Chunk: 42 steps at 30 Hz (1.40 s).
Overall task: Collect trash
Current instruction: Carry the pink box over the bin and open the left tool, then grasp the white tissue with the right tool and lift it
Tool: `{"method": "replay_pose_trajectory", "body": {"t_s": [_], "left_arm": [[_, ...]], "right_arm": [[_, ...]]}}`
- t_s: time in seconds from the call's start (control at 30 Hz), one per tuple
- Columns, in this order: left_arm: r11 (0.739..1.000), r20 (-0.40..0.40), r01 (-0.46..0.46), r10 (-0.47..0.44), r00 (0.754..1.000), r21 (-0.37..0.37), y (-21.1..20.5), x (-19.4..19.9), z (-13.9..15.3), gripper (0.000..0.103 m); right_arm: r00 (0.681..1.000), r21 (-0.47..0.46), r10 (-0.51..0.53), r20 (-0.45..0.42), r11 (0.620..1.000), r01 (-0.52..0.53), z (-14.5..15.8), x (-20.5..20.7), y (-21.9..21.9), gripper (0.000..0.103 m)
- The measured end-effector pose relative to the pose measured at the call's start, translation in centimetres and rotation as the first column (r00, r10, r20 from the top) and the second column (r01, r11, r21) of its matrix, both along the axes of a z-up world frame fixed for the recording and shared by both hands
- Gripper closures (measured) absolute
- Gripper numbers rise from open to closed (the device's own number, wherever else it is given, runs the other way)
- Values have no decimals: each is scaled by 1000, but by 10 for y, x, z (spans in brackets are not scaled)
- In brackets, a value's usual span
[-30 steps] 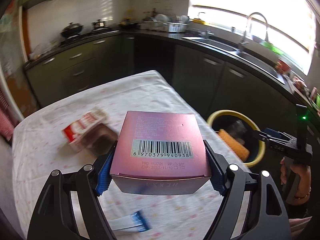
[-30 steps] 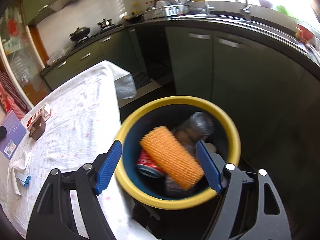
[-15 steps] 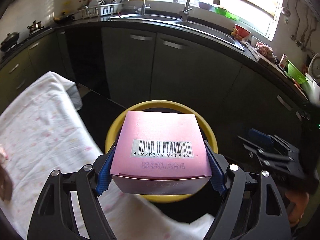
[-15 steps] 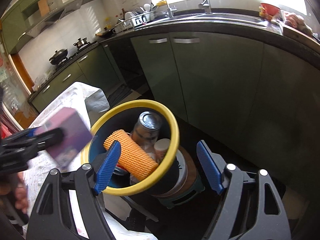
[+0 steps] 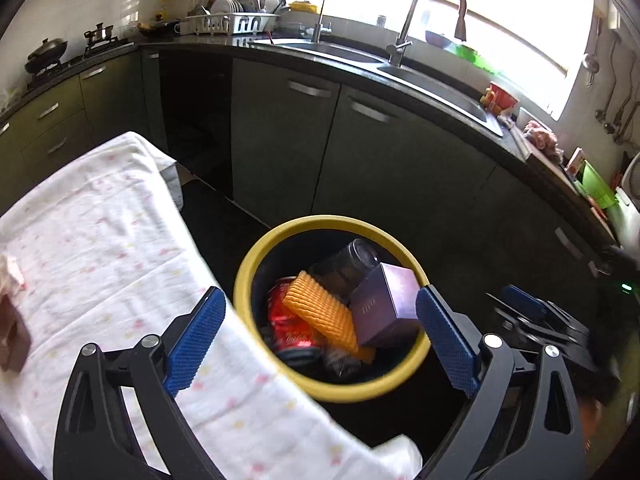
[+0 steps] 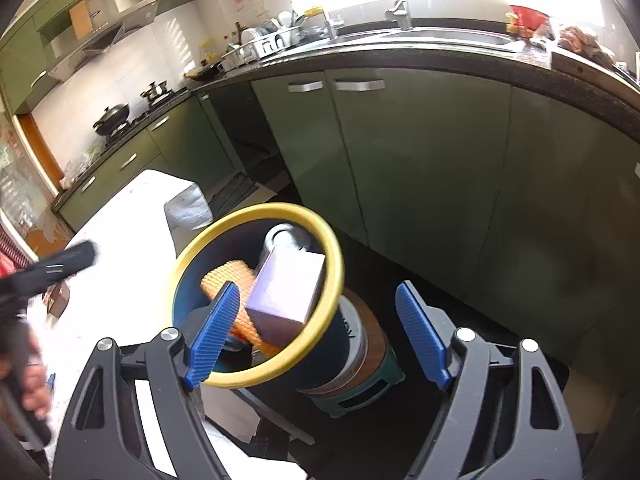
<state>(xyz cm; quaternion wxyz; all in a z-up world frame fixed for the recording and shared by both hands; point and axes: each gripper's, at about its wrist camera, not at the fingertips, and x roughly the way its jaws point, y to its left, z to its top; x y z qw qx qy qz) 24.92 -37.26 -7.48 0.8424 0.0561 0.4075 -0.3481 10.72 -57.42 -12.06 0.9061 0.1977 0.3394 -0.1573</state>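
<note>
A yellow-rimmed dark trash bin (image 5: pixel 256 272) (image 6: pixel 334 276) stands beside the table. The pink-purple box (image 5: pixel 386 308) (image 6: pixel 286 294) lies in it on an orange ridged sleeve (image 5: pixel 320 312), a red can (image 5: pixel 290 330) and a clear jar (image 5: pixel 346 262). My left gripper (image 5: pixel 318 330) hangs over the bin, jaws opening wide, nothing pressed between the blue pads. My right gripper (image 6: pixel 316 336) is open and empty, just in front of the bin; it also shows at the right edge of the left wrist view.
The table's white flowered cloth (image 5: pixel 100 248) reaches the bin's left side. A brown and red carton (image 5: pixel 12 332) lies at its left edge. Green cabinets (image 6: pixel 420 160) and a dark counter with a sink (image 5: pixel 400 64) run behind. The bin rests on a green stool (image 6: pixel 360 392).
The left gripper swung from the table to over the bin and let go of the pink box, which now lies in the bin. The right gripper drew back from the bin.
</note>
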Motion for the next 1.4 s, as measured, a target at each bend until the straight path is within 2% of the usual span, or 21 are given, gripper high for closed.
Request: {"method": "replay_pose_trajectory", "body": {"t_s": [0.13,0.23,0.37,0.43,0.6,0.77,0.87,0.93,1.0,1.07,1.13,1.2,1.4], "left_arm": [[1000,57,-20,20,998,-2,55,-26,32,5],[997,94,-78,80,992,-22,106,-38,52,5],[981,107,-189,191,976,-30,177,-52,60,5],[964,107,-263,264,958,-24,216,-58,59,5],[893,124,-450,448,885,-10,308,-77,49,5],[819,119,-574,571,812,-10,381,-90,37,5],[783,112,-621,620,777,-28,416,-98,29,5],[773,105,-633,633,767,-32,425,-102,26,5],[769,96,-639,638,764,-32,433,-106,21,5],[767,92,-641,641,762,-33,432,-106,19,5],[763,88,-645,645,759,-41,436,-108,16,5],[759,80,-649,650,755,-51,440,-111,13,5],[758,57,-649,652,756,-58,441,-115,5,5]], "right_arm": [[998,0,61,-4,998,-61,1,10,18,27],[993,-1,119,-5,993,-119,3,20,39,27],[977,-7,214,-13,977,-214,5,36,75,27],[964,-12,267,-19,964,-267,5,44,98,27],[915,-16,402,-39,915,-403,7,65,159,27],[830,-6,557,-34,830,-557,12,82,232,27],[763,-4,647,-8,763,-647,17,83,281,27],[703,-4,712,6,703,-712,21,81,317,27],[638,-10,770,16,639,-770,24,76,350,33],[591,-19,807,9,591,-807,25,73,375,46],[543,-40,839,-1,543,-839,25,70,399,52],[513,-60,858,-20,511,-858,25,69,415,55],[486,-44,870,-78,484,-874,18,81,437,61]]}}
